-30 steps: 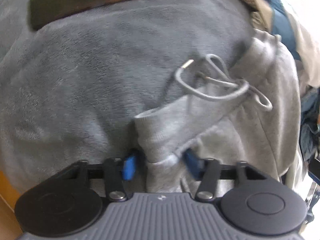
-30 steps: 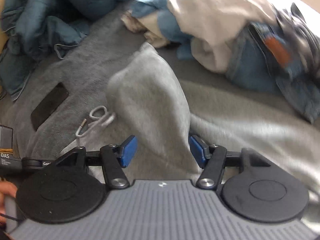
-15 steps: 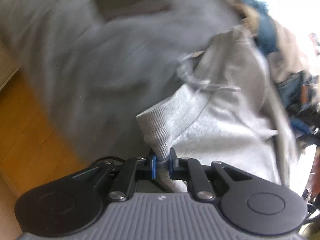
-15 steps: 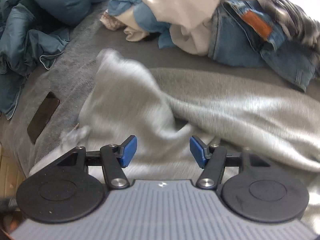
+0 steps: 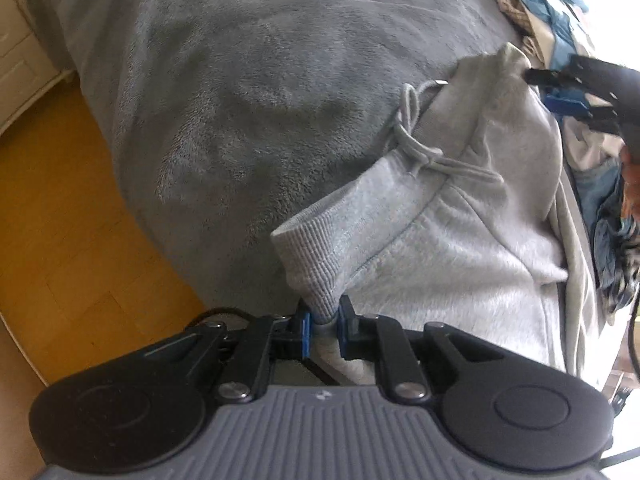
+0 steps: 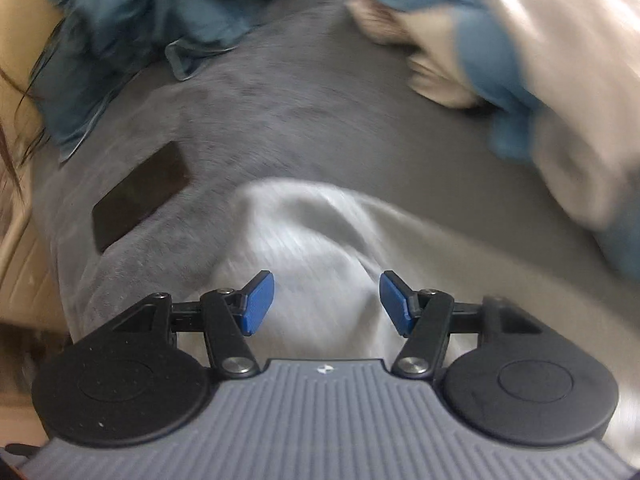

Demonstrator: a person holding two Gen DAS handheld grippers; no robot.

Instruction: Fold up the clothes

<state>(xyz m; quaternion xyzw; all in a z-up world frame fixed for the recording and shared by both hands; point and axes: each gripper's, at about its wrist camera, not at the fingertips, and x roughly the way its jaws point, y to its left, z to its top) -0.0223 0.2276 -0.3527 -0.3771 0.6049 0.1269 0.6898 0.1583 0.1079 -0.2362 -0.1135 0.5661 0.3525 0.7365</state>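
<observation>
Grey plush bedding (image 5: pixel 224 120) is carrying the work, with yellow wooden floor (image 5: pixel 60 220) showing at nine o'clock in the left wrist view. Since a second ago, the left gripper (image 5: pixel 322 326) has gone from fingers spread around the ribbed waistband corner to pinching it, and it is now lifting that corner of the light grey fleece sweatpants (image 5: pixel 460 240) clear of the bedding. That means one end is secured, so straightening can likely begin. The sweatpants are lying near the bed's edge, their waistband running from six o'clock toward one o'clock, drawstring (image 5: pixel 416 140) at twelve. The right gripper (image 6: pixel 326 304) is hovering over the far waistband corner, fingers spread, pinching nothing, blurred in motion.
</observation>
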